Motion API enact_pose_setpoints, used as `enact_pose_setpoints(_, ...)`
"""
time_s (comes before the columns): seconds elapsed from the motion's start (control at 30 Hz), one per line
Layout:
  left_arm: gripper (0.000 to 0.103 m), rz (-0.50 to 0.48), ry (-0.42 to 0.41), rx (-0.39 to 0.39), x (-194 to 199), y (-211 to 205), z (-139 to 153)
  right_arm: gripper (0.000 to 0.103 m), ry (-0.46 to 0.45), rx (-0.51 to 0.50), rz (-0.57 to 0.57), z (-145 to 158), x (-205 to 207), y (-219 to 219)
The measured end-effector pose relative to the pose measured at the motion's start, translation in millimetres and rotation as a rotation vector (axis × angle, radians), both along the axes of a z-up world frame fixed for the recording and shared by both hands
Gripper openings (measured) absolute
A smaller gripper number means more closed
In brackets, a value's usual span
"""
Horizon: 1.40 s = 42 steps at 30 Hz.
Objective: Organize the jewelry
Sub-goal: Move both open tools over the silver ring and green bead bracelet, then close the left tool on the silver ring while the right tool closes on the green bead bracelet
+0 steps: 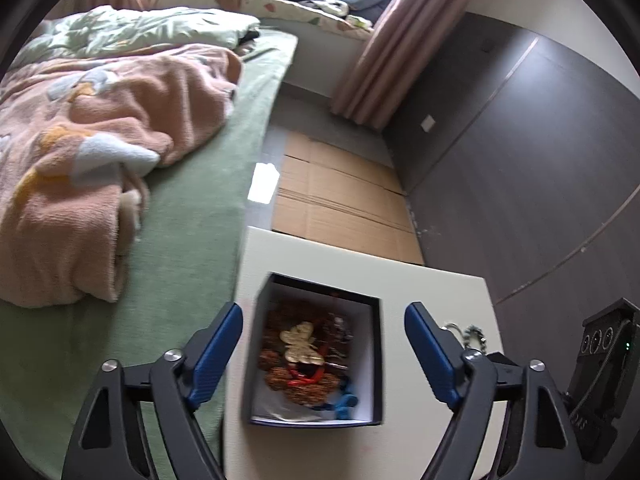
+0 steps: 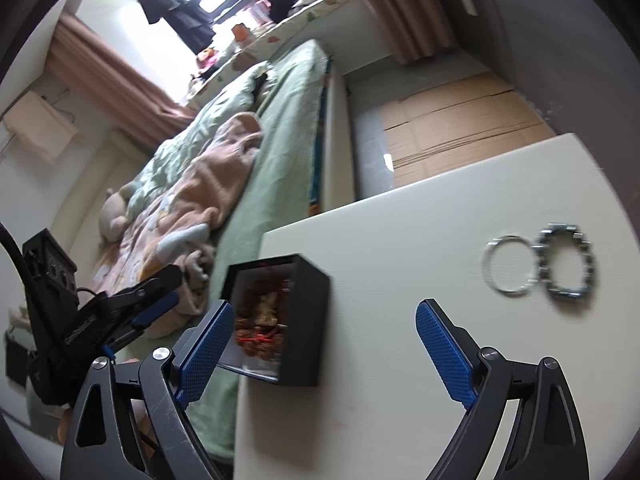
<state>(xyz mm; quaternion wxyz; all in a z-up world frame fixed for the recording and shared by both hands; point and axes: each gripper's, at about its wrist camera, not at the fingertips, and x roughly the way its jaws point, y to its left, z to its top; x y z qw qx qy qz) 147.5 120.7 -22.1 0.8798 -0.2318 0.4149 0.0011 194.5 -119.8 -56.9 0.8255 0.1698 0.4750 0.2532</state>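
Hovering over the box [image 1: 316, 360] in left wrist view, left gripper [image 1: 324, 352] is gaping wide, holding nothing; beads w/ a gold charm [image 1: 300, 346] are lying inside.

Right wrist view: right gripper [image 2: 325, 346] is also hanging wide open & empty, ring [image 2: 507, 265] touching bracelet [image 2: 566, 262] on table [image 2: 400, 240], well apart from box. Likely next: closing on one of those, carrying it to box.

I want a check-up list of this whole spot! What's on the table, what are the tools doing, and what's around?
Surface: white table, beside the bed.
Job's things: dark box holding beaded jewelry; thin silver bangle and chunky link bracelet lying side by side on the table.
Clutter: nothing seen.
Grippers: left tool open above the box, empty; right tool open, empty.
Cables: black cable at the left tool.
Surroundings: green bed, pink blanket, flattened cardboard, curtains.
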Motion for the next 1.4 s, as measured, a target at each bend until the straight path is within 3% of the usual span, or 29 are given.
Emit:
enact_pose_setpoints(0.13,0.085,-0.029,-0.002,-0.008,3,-16,0,0.094,0.012,-0.018,-0.044,2,0,-26)
enact_pose_setpoints(0.23,0.089,-0.050,-0.003,-0.012,6,-26,0,0.103,0.005,-0.036,-0.093,5,1,-50)
enact_pose_setpoints(0.5,0.092,-0.135,0.015,-0.007,18,-65,-6,0.103,0.029,-0.068,-0.212,8,2,-104)
enact_pose_setpoints(0.87,0.092,-0.301,-0.011,0.092,36,-137,-17,0.103,0.104,-0.093,-0.303,1,13,-151)
enact_pose_setpoints(1.17,0.064,-0.453,-0.016,0.166,55,-191,-40,0.103,0.070,-0.204,-0.284,13,14,-172)
enact_pose_setpoints(1.3,0.057,-0.507,-0.013,0.195,61,-211,-53,0.103,0.057,-0.193,-0.311,17,16,-188)
enact_pose_setpoints(1.4,0.045,-0.542,-0.005,0.231,65,-224,-62,0.103,0.050,-0.211,-0.343,20,18,-199)
